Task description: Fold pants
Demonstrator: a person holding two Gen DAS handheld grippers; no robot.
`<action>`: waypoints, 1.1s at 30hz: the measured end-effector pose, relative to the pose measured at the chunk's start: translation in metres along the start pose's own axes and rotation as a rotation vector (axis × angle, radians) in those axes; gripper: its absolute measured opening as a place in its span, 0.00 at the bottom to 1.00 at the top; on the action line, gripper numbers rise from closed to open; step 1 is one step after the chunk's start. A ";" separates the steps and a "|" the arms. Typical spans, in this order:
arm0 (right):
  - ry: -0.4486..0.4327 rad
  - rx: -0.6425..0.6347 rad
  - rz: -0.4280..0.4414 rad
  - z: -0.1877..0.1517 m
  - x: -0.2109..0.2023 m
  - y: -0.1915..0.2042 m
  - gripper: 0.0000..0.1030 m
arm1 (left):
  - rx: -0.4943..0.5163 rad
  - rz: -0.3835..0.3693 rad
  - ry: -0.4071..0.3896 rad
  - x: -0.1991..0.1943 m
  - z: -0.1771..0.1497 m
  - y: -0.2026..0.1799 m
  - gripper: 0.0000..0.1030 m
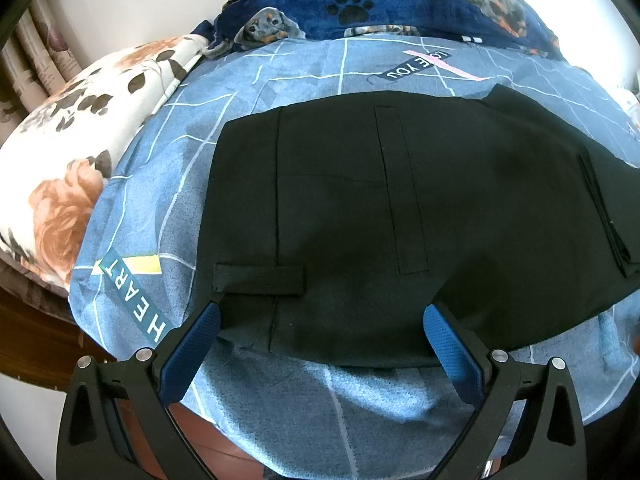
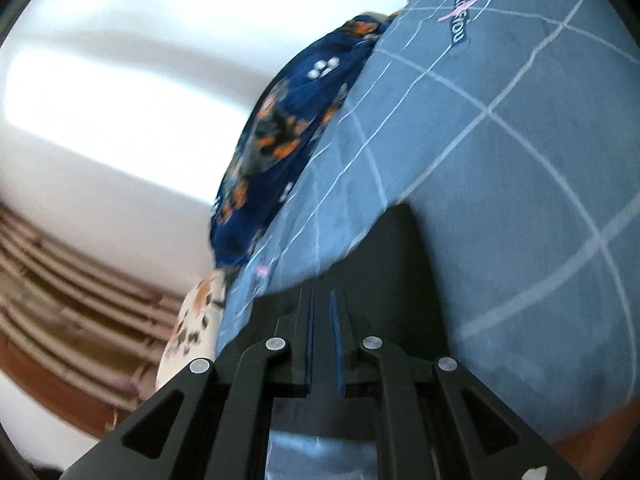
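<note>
Black pants lie flat on the blue checked bed sheet, waistband to the left with a belt loop near the front edge. My left gripper is open, its blue pads straddling the near edge of the pants by the waistband, holding nothing. In the right wrist view my right gripper is shut on a fold of the black pants and holds that part lifted off the sheet. This view is tilted and blurred.
A floral pillow lies at the left of the bed. A navy dog-print blanket is bunched along the far side against the white wall; it also shows in the right wrist view. Striped curtains hang beyond the bed.
</note>
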State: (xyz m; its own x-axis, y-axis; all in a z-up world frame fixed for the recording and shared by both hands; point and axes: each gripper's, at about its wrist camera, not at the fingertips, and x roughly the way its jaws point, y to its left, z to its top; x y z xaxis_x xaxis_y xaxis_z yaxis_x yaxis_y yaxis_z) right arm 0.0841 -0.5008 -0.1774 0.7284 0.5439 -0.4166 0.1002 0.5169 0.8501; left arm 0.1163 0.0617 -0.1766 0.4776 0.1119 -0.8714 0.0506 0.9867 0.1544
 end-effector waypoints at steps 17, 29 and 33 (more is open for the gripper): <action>0.006 -0.059 -0.111 -0.006 0.003 0.009 0.09 | 0.016 -0.005 -0.026 -0.016 0.002 -0.010 0.98; 0.094 -0.048 -0.401 0.050 0.074 -0.005 0.00 | 0.004 0.005 -0.077 -0.039 0.007 0.013 0.98; 0.004 -0.159 -0.426 0.037 0.056 0.031 0.09 | -0.108 -0.031 -0.098 -0.051 0.012 0.058 0.98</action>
State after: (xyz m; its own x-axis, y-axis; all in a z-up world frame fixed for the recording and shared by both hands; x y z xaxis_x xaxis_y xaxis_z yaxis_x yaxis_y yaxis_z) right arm 0.1534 -0.4786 -0.1626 0.6423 0.2627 -0.7200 0.2852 0.7901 0.5426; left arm 0.1054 0.1115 -0.1177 0.5609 0.0745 -0.8245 -0.0257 0.9970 0.0727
